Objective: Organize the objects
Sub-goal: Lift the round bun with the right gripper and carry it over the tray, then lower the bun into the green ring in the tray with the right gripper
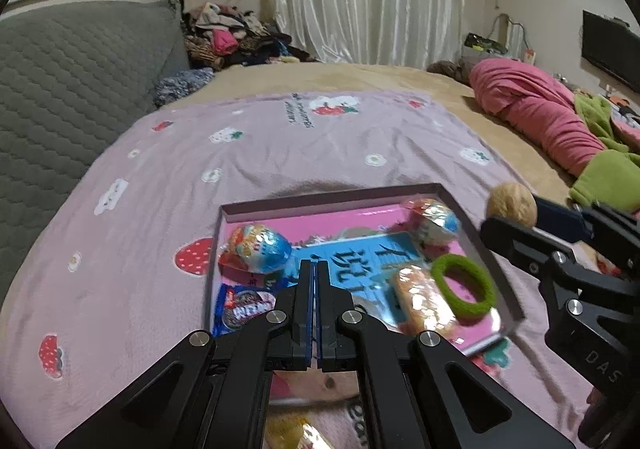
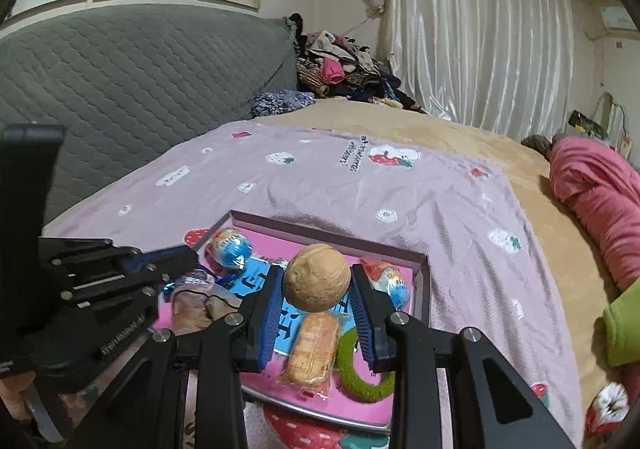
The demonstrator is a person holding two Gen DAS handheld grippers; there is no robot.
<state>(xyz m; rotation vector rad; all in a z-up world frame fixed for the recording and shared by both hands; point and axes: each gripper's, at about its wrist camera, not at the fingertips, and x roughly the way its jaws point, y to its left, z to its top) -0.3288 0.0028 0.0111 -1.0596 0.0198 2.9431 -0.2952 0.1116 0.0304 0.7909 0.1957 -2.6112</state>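
walnut [image 2: 317, 277] pinched between right gripper [image 2: 318, 313] pads, poised directly above shallow pink tray [image 2: 422, 269], ready to drop. left gripper [image 1: 314, 281] pressed together, empty, low over tray's near edge. already inside: two foil eggs, one wrapped cake [image 2: 312, 345], one green hair tie [image 1: 464, 285], one cookie packet [image 1: 240, 307].

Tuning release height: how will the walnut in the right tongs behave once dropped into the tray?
The walnut looks round and hard-shelled, so it will probably roll rather than settle. It is held only at its two sides by the right tongs, so it may twist or slip. The tray has a low rim and is crowded, which should stop a gentle roll.
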